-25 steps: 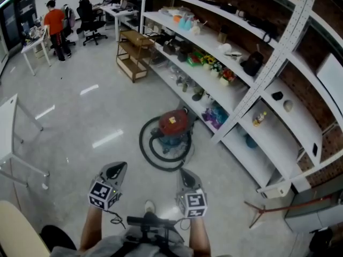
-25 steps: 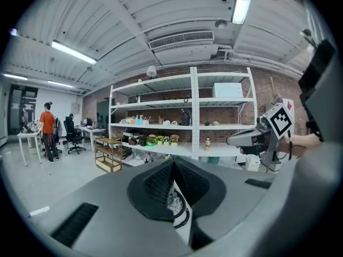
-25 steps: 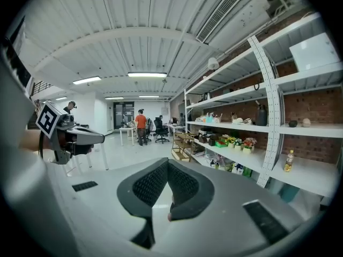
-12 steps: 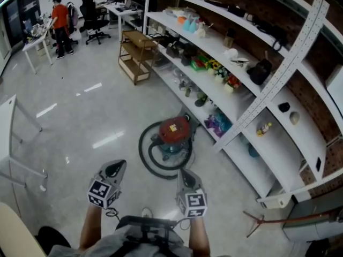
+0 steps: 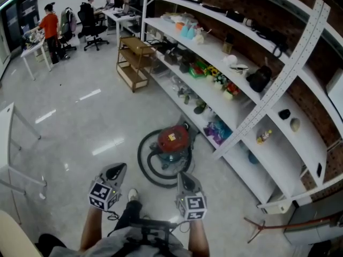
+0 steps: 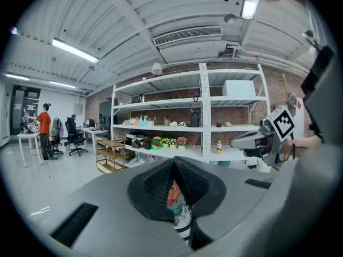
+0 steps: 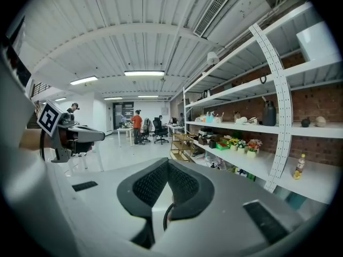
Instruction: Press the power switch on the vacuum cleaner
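Note:
The vacuum cleaner stands on the floor by the shelf foot, a round body with a red top and a black hose coiled around it. My left gripper and right gripper are held side by side in the air short of it, both shut on nothing. In the left gripper view a sliver of the red vacuum cleaner shows below the closed jaws of the left gripper. The right gripper points into the room along the shelving. The power switch cannot be made out.
A long white shelf unit loaded with small items runs along the right. A low wooden cart stands further back. People sit and stand at desks in the far corner. A white table leg is at the left.
The view has shifted slightly, and the vacuum cleaner sits a little lower in the head view. A white shoe has stepped forward at the left. Both grippers keep their place and stay shut.

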`<state>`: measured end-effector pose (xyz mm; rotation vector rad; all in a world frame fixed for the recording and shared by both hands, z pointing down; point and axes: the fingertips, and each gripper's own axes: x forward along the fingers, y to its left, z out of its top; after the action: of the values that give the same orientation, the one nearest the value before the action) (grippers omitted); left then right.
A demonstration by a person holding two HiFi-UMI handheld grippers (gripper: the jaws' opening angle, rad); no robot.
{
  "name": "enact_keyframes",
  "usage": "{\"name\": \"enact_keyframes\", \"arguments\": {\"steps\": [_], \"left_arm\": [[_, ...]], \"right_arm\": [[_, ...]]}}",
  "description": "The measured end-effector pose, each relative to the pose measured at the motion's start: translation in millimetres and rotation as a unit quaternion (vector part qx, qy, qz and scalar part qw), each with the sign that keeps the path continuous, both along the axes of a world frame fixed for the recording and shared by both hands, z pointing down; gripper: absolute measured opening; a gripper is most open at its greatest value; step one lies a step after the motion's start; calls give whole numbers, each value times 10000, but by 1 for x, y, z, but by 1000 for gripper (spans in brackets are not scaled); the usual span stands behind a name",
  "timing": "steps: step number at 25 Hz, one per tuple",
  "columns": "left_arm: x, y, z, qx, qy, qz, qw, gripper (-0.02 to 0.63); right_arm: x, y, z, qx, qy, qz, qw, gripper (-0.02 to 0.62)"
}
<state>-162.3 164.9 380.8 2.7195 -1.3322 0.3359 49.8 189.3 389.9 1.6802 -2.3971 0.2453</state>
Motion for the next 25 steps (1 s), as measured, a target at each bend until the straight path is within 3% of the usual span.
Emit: {"name": "enact_keyframes", "arguments": {"steps": [13, 25], "left_arm": [[-4, -123, -9, 33, 79, 241, 9997, 8], [1, -250, 2, -234, 81, 549, 9982, 8]], "right_arm": [[-9, -111, 0, -54, 36, 239, 9997, 12], [-11, -227, -1, -217, 68, 520, 9984, 12]]}}
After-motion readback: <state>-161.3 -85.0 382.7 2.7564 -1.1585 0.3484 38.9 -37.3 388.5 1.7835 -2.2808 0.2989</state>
